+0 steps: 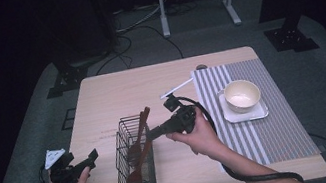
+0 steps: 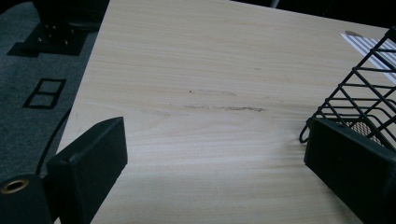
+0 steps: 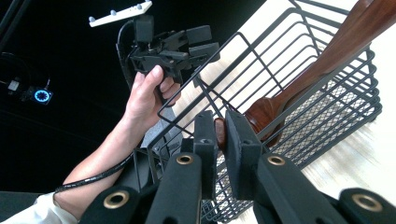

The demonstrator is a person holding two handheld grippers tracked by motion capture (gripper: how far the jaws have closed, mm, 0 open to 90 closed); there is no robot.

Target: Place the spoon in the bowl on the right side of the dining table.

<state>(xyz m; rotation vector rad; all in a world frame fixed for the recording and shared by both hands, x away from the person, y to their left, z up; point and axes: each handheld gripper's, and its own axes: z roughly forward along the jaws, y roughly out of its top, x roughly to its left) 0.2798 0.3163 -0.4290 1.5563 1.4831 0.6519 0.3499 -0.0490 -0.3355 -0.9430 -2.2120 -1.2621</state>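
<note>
At the lower left of the high view the left gripper (image 1: pixel 92 157) hangs just off the table (image 1: pixel 115 92) edge, its jaws spread wide with nothing between them; the left gripper view confirms the gap, with bare wood between the two black jaws and a corner of the black wire basket (image 2: pixel 369 93) at the right edge. Right of it, in the lower centre of the high view, the wire basket (image 1: pixel 135 160) stands upright on the table and holds two dark wooden spoons (image 1: pixel 137 154), their handles leaning toward the upper right. The right gripper (image 1: pixel 151 134) comes in level from the right, its tips at the basket's right rim where the spoon handles cross it (the high view is too small to show the contact). The right gripper view settles it: the right gripper (image 3: pixel 220 135) has its jaws drawn narrow and clamped on a reddish-brown spoon end (image 3: pixel 219 133), with basket wires crowding both sides and a second wooden spoon (image 3: pixel 322 70) lying across the basket at the upper right; the person's left hand (image 3: pixel 147 93) and its gripper appear at the upper left. Further right in the high view, a striped placemat (image 1: pixel 264 129) carries a cream bowl (image 1: pixel 242 95) on a square white plate (image 1: pixel 256 113), well apart from the basket, and a white stick-like item (image 1: pixel 177 89) lies just left of the mat.
</note>
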